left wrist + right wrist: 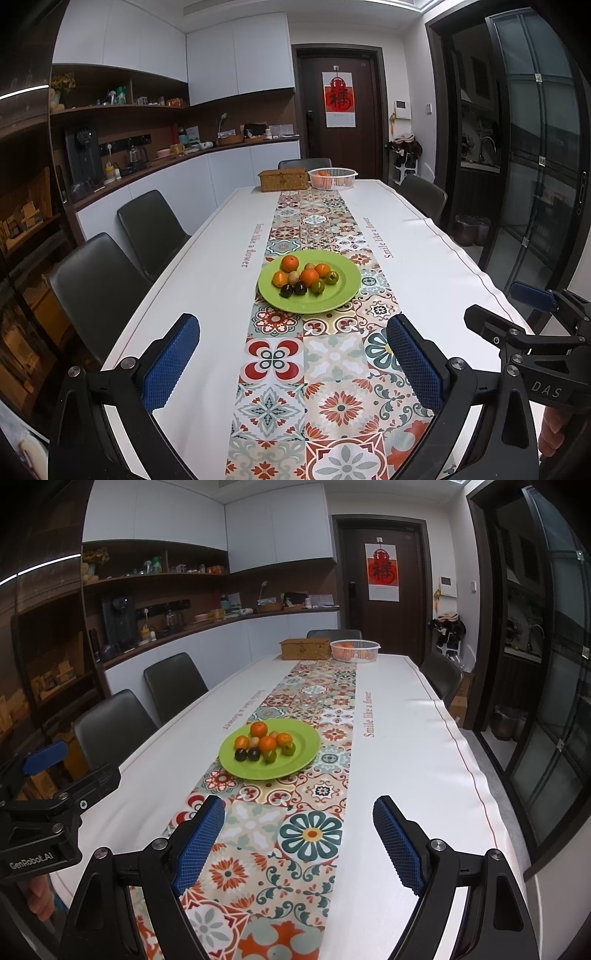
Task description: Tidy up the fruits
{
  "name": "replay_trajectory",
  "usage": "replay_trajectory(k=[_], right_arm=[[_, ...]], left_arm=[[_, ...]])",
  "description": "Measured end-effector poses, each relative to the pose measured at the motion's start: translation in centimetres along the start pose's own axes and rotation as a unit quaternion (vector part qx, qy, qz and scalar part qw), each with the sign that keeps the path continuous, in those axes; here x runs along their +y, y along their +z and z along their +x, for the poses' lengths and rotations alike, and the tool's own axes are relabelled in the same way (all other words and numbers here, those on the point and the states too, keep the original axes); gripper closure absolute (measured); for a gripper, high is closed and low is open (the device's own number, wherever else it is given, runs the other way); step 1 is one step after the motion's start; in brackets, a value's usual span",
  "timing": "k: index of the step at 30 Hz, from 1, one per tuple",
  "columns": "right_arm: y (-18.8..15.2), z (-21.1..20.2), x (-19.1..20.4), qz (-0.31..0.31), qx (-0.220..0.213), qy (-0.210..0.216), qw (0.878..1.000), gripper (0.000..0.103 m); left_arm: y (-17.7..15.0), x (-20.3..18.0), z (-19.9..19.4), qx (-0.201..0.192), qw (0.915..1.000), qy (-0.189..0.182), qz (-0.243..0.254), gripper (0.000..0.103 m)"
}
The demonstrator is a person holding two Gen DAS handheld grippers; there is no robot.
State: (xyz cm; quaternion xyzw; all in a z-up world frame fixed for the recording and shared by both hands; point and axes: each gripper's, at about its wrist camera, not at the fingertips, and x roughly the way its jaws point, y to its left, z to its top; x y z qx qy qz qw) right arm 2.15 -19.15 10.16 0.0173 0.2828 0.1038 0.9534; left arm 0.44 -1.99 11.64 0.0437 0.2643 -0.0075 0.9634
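Note:
A green plate (332, 301) (299, 755) sits on the patterned runner mid-table, holding several small fruits: oranges (309, 276) (267, 743), dark plums (300, 289) (253, 754) and green ones (317, 286). A white mesh basket (332, 178) (355, 650) with orange fruit stands at the far end. My left gripper (295, 360) is open and empty, hovering over the near table short of the plate. My right gripper (299, 843) is open and empty, also near the front. Each gripper shows at the other view's edge.
A woven box (283, 180) (305, 648) stands left of the basket. Dark chairs (147, 230) line the left side, others stand at the far end and right. The table's right edge (469, 760) drops toward a glass sliding door.

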Motion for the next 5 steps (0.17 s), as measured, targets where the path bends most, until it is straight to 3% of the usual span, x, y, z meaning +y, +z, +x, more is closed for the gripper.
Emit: replay_trajectory(k=[5], right_arm=[[-0.19,0.23,-0.10,0.001,0.002,-0.001,1.000,0.019]], left_arm=[[-0.26,-0.09,0.49,0.007,1.0000,0.001,-0.001,0.000]])
